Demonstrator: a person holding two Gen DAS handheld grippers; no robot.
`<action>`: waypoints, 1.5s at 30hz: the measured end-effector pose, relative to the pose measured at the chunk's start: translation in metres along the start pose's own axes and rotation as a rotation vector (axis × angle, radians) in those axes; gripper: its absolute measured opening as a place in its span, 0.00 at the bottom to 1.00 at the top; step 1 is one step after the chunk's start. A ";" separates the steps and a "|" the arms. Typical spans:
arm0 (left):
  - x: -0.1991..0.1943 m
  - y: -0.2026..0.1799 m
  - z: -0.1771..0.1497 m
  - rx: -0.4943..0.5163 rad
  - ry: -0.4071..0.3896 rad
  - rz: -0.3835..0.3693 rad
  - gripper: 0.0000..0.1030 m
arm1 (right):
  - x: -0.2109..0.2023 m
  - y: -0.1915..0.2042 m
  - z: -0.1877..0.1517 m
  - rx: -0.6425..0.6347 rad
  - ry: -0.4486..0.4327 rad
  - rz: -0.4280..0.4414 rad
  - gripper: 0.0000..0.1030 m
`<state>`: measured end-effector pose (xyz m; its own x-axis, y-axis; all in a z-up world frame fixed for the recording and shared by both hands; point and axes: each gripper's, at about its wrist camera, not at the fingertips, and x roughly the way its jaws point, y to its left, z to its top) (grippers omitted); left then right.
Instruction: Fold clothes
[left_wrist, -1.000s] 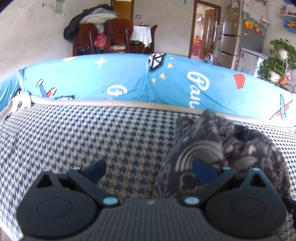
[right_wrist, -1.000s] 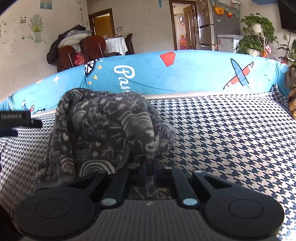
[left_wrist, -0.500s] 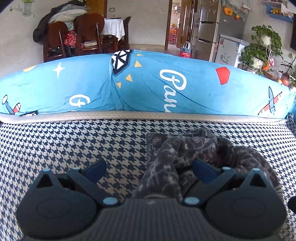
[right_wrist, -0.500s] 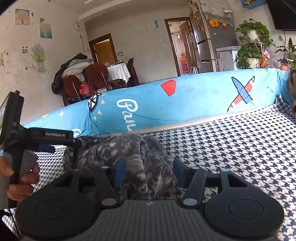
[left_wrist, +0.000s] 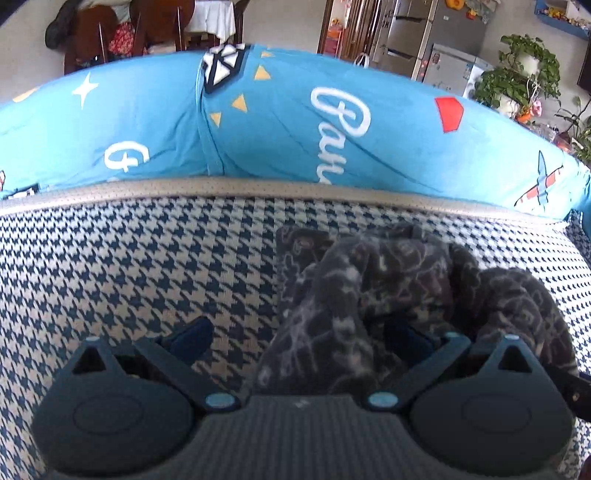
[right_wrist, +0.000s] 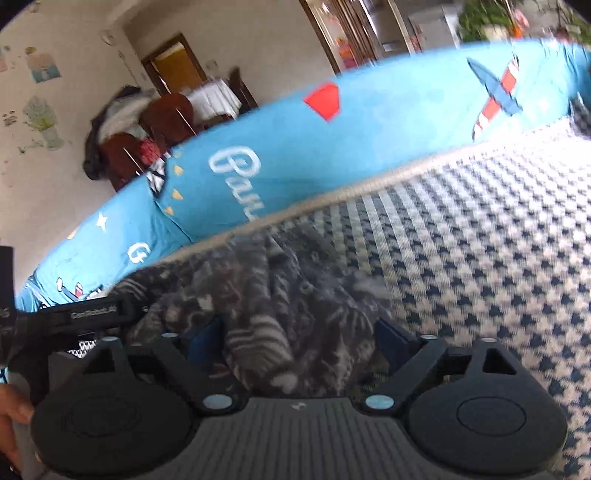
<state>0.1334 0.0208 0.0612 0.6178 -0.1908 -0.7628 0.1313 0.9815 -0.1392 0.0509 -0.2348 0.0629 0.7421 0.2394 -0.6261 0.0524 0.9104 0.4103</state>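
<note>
Houndstooth sofa seat (left_wrist: 147, 266) carries a crumpled grey garment (left_wrist: 369, 295); blue printed cover (left_wrist: 277, 129) behind, chairs (right_wrist: 162, 122) far left. Right hand-held gripper (right_wrist: 295, 343) is opening astride the garment, seemingly untouched; left hand-held gripper (left_wrist: 295, 339) gapes.

Place: a lived-in home.
Seating: houndstooth sofa seat (left_wrist: 147, 266) with blue cartoon-print cushion (left_wrist: 295, 122).
Dining corner: wooden chairs (right_wrist: 162, 125), white-clothed table (right_wrist: 214, 98).
Kitchen side: steel fridge (left_wrist: 424, 33), potted plants (left_wrist: 517, 74).
</note>
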 end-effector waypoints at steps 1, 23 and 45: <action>0.003 0.000 -0.002 0.003 0.014 -0.005 1.00 | 0.005 -0.003 -0.002 0.021 0.026 -0.002 0.91; -0.016 0.017 -0.042 0.022 0.041 -0.010 1.00 | 0.073 0.001 -0.006 0.003 0.142 0.107 1.00; -0.016 0.020 -0.042 -0.041 0.024 -0.053 1.00 | 0.082 0.046 0.009 -0.042 0.077 0.323 1.00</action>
<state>0.0936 0.0436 0.0444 0.5919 -0.2427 -0.7686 0.1313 0.9699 -0.2052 0.1208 -0.1762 0.0365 0.6628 0.5413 -0.5173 -0.2058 0.7960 0.5692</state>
